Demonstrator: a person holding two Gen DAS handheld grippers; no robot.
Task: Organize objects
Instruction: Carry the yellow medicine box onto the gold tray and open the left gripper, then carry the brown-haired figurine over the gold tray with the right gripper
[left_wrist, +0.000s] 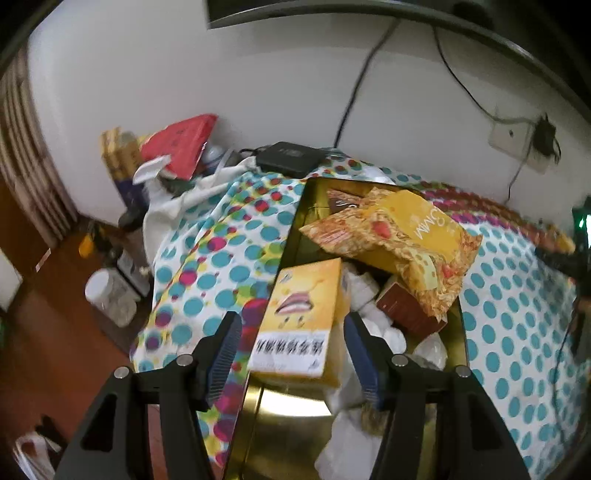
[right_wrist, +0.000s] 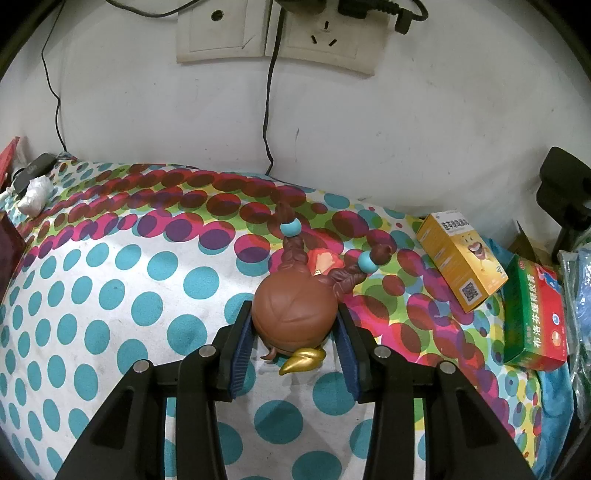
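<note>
Left wrist view, left tongs (left_wrist: 291, 354) spread around untouched yellow box (left_wrist: 299, 317), right tongs (right_wrist: 295, 332) clamping doll head (right_wrist: 295, 317), snack bag (left_wrist: 406, 240) reading "3MM"

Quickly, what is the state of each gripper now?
Left gripper: open, yellow box between its jaws but not gripped.
Right gripper: closed on the doll.

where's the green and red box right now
In the right wrist view, the green and red box lies at the far right on the dotted cloth, just right of the yellow box.
</note>
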